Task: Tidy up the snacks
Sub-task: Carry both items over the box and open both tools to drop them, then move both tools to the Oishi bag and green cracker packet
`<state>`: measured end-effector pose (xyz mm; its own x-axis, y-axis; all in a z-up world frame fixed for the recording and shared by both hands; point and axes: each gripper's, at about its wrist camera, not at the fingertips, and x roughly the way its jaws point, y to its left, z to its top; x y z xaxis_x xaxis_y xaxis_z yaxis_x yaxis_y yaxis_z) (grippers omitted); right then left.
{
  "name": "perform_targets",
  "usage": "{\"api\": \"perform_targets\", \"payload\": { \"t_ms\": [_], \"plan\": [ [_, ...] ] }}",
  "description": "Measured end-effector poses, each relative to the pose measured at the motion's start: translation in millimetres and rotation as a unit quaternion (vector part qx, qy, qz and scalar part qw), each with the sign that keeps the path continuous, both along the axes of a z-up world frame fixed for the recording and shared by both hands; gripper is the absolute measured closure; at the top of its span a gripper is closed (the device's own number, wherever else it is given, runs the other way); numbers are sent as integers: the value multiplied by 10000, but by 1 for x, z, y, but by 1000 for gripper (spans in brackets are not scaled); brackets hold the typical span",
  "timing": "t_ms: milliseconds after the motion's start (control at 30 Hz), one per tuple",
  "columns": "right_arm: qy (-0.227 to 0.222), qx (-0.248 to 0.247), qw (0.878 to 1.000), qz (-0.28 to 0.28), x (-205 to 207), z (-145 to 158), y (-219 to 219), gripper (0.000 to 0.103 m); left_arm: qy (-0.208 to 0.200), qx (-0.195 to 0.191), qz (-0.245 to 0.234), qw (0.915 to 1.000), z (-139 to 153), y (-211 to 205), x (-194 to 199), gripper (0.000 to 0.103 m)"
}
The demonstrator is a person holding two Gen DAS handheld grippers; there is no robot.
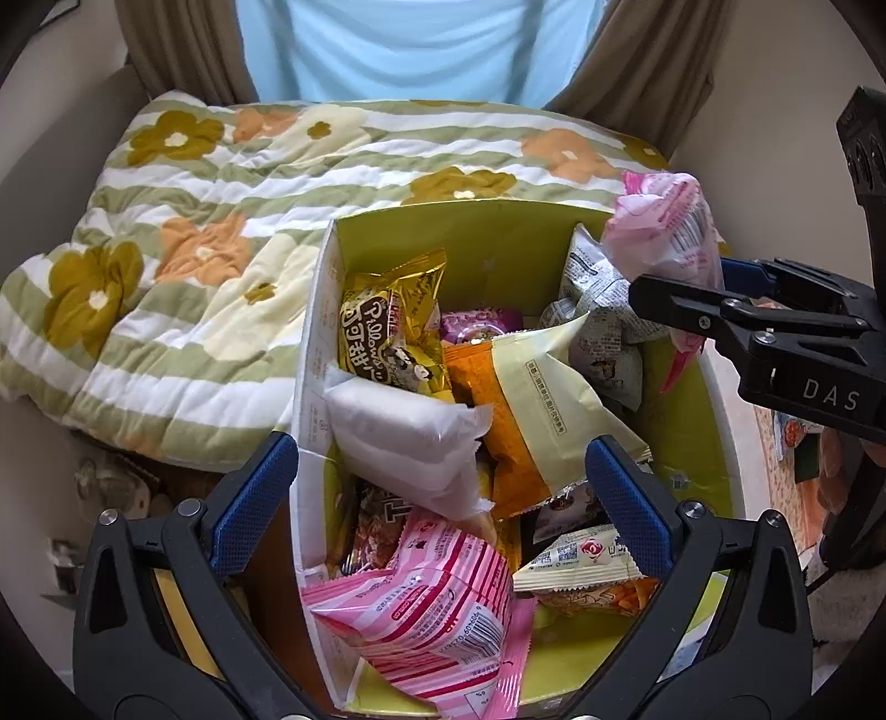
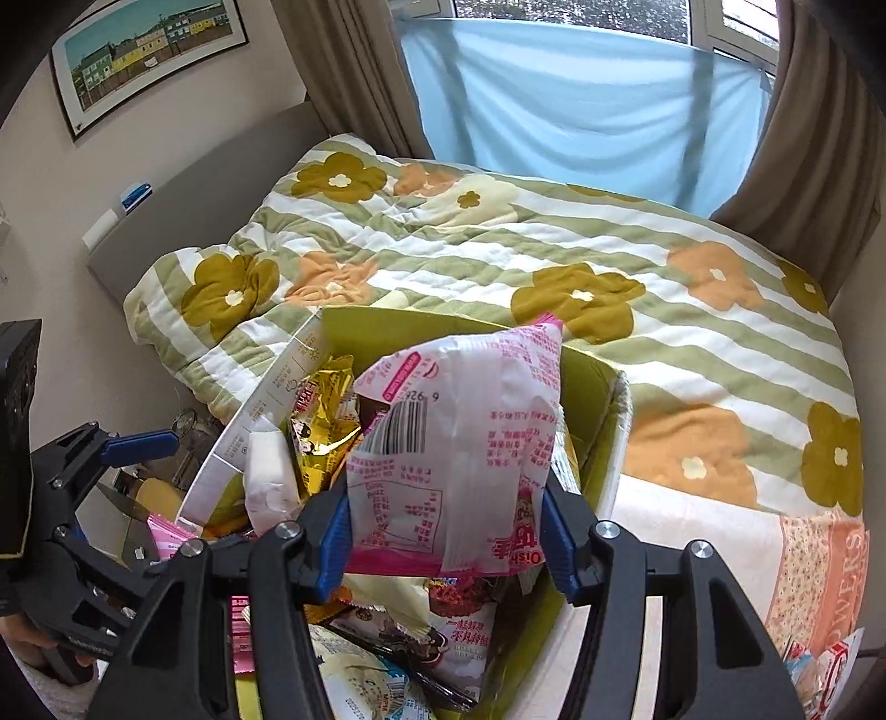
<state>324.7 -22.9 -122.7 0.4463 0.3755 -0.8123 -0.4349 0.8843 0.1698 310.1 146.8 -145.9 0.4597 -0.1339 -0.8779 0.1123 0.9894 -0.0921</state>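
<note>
A white box with a yellow-green inside (image 1: 673,412) is full of snack packets: a gold one (image 1: 387,327), a white one (image 1: 407,440), an orange and cream one (image 1: 526,399), a pink striped one (image 1: 437,609). My left gripper (image 1: 440,490) is open, its jaws straddling the box's left wall above the packets. My right gripper (image 2: 446,545) is shut on a pink and white snack bag (image 2: 459,443) and holds it above the box (image 2: 601,387). In the left wrist view that bag (image 1: 664,227) hangs over the box's far right corner.
The box stands beside a bed with a green-striped floral quilt (image 1: 183,266). Brown curtains (image 2: 814,127) and a blue cloth (image 2: 581,105) hang behind it. A framed picture (image 2: 149,50) is on the left wall. More snacks lie at the right (image 1: 797,437).
</note>
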Motion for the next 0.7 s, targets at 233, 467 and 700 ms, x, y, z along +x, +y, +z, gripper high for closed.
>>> {"api": "perform_targets", "payload": {
  "t_ms": [233, 467, 700],
  "plan": [
    [-532, 45, 9986, -17, -4, 12, 6, 11, 90, 54, 177, 9998, -1, 10, -8, 0],
    [-444, -58, 9987, -237, -21, 9, -7, 11, 109, -65, 115, 9999, -1, 9, -15, 0],
    [-657, -33, 9960, -607, -49, 28, -21, 11, -156, -14, -170, 9997, 20, 0, -26, 0]
  ]
}}
